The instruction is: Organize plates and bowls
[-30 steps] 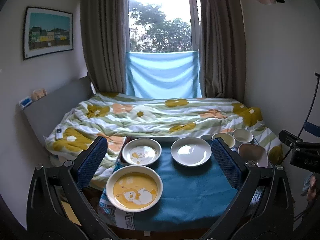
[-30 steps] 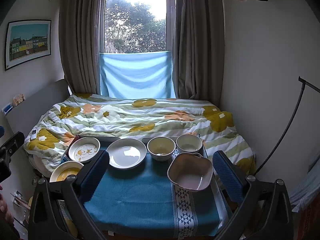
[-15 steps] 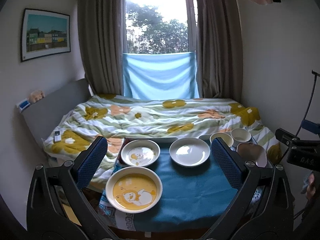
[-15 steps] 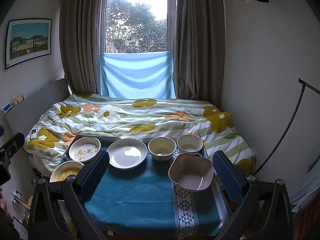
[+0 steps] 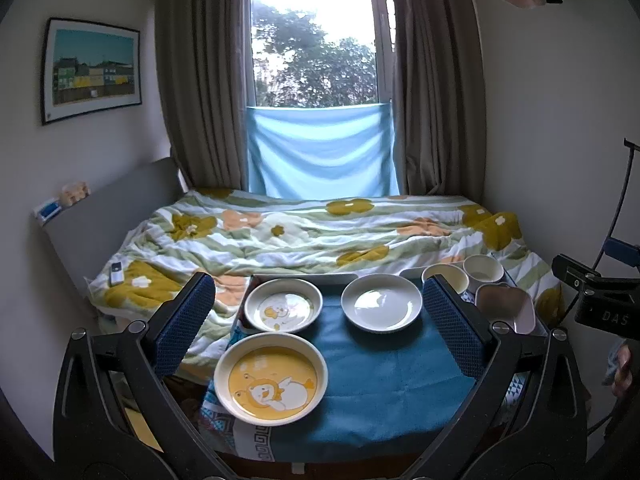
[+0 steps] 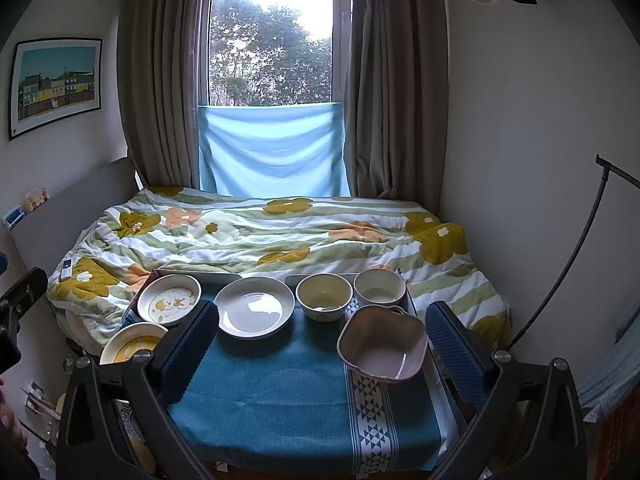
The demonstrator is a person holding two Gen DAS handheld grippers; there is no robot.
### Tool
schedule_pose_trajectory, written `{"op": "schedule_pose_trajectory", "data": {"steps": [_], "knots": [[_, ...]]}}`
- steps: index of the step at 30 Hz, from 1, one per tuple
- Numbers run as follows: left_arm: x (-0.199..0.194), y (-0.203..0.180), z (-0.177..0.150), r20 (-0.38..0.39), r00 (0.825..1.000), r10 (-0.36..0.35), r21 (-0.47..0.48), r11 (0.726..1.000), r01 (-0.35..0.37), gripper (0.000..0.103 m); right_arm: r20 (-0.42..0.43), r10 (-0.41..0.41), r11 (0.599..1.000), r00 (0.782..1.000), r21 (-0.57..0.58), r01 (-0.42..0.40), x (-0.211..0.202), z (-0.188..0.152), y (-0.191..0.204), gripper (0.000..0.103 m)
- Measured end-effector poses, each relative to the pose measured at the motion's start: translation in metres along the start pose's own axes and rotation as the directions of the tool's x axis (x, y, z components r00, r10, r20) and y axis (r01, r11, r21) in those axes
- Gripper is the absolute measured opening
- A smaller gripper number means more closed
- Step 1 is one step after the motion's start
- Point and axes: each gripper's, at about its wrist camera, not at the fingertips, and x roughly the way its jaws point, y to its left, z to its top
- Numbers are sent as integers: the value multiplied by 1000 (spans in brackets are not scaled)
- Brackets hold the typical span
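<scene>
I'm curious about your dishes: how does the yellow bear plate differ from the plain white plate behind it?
The yellow plate has a yellow centre with a cartoon bear; the white plate is bare. The yellow plate sits at the table's near left corner, the white plate farther back, mid-table. Both are round, shallow, empty and lie flat on the blue cloth.
</scene>
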Motion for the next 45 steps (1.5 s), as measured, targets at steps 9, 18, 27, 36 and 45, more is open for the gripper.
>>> {"op": "schedule_pose_trajectory", "data": {"steps": [9,18,27,36,45], "knots": [[0,0,-1,3,1000,-2,2,1000,2,103,0,1,1000,1000,2,-1,0,0,1,103],[0,3,0,0,1000,-7,-2,1000,7,103,-1,1,1000,1000,2,-1,1,0,1,103],[0,2,0,2,1000,-6,-3,1000,6,103,0,3,1000,1000,2,-3,1,-1,2,103],[0,2,-1,2,1000,-6,-3,1000,6,103,0,3,1000,1000,2,-3,2,0,1,103],[0,4,1,-8,1000,-3,-11,1000,3,103,-8,18,1000,1000,5,-18,4,1,0,103]]}}
